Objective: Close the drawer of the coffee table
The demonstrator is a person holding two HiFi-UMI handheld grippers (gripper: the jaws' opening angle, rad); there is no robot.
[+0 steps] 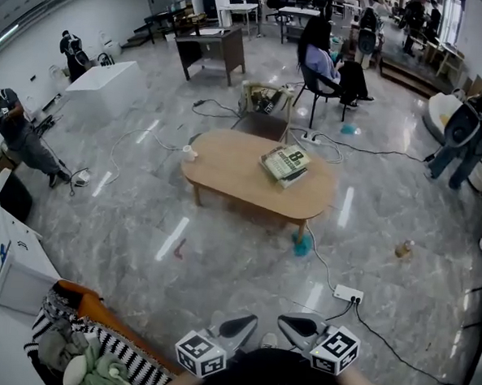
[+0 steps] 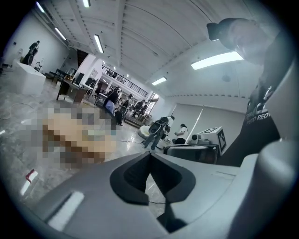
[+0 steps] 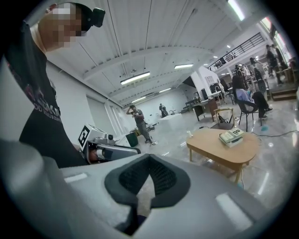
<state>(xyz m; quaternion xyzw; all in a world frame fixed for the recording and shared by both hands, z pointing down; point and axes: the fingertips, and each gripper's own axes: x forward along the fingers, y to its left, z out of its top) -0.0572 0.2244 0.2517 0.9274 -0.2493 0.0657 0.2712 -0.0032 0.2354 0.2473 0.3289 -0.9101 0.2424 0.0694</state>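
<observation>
The oval wooden coffee table [image 1: 242,175] stands on the marble floor some way ahead, with stacked books [image 1: 285,163] and a small white cup [image 1: 190,153] on it. A darker panel [image 1: 263,127] shows past its far edge; I cannot tell whether that is the drawer. My left gripper [image 1: 249,320] and right gripper [image 1: 284,320] are held close together near my body, far short of the table, both shut and empty. The right gripper view shows its closed jaws [image 3: 148,156] and the table [image 3: 224,149] at right. In the left gripper view the jaws [image 2: 149,154] are closed.
A power strip [image 1: 348,294] and cables lie on the floor between me and the table. A teal object [image 1: 301,247] sits by the near table leg, a bottle [image 1: 403,249] at right. A sofa with clothes [image 1: 93,341] is at lower left. A person sits in a chair [image 1: 322,66] beyond.
</observation>
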